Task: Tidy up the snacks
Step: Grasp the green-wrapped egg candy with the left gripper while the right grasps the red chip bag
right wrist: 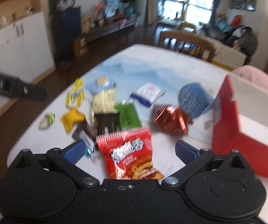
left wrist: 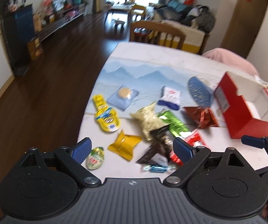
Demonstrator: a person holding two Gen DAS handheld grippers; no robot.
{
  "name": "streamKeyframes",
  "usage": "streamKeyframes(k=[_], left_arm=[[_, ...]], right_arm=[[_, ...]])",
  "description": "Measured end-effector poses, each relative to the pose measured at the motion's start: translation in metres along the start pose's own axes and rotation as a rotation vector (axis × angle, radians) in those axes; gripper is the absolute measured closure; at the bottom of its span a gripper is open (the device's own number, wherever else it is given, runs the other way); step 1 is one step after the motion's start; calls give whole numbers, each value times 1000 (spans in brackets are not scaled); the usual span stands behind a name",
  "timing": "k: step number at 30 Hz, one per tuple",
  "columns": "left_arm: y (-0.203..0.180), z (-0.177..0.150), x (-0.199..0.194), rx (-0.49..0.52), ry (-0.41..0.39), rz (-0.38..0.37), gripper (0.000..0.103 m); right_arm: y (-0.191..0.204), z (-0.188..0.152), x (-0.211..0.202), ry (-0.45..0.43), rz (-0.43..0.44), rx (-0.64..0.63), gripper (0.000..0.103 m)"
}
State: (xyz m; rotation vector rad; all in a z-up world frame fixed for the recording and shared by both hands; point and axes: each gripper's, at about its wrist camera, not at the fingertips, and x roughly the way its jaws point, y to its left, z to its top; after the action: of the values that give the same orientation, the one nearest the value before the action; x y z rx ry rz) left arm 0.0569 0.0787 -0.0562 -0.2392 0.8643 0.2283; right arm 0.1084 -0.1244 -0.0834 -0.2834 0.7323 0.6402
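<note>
Several snack packets lie scattered on the white table. In the left wrist view my left gripper is open above a yellow packet and a dark packet. A red open box stands at the right. In the right wrist view my right gripper is open, and a red snack bag lies between its fingers. The red box stands to its right. My right gripper's fingertip also shows at the right edge of the left wrist view.
A wooden chair stands at the table's far end. A pink cushion sits behind the box. The table's left edge drops to a dark wooden floor. A blue round card lies by the box.
</note>
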Motion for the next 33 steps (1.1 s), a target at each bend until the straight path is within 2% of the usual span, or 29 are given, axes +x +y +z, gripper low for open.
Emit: streamKeyframes(k=[5, 12, 16, 18, 25, 27, 29, 33], left_arm=[[15, -5, 26, -35, 75, 32, 8], [36, -14, 58, -21, 108, 91, 8], [45, -18, 77, -31, 152, 103, 9], [47, -22, 85, -38, 165, 118, 9], [51, -27, 99, -44, 176, 124, 13], [50, -28, 102, -36, 184, 127, 29], [49, -29, 106, -29, 198, 129, 39], [46, -31, 108, -14, 199, 116, 45]], right_arm=[[-3, -8, 29, 70, 20, -30, 0], [-7, -14, 58, 157, 47, -39, 1], [-4, -18, 70, 178, 48, -71, 1], [-1, -20, 73, 188, 48, -85, 5], [2, -21, 80, 196, 37, -102, 10], [0, -21, 79, 193, 36, -91, 11], [-1, -21, 79, 191, 33, -88, 13], [-3, -20, 78, 191, 34, -77, 20]])
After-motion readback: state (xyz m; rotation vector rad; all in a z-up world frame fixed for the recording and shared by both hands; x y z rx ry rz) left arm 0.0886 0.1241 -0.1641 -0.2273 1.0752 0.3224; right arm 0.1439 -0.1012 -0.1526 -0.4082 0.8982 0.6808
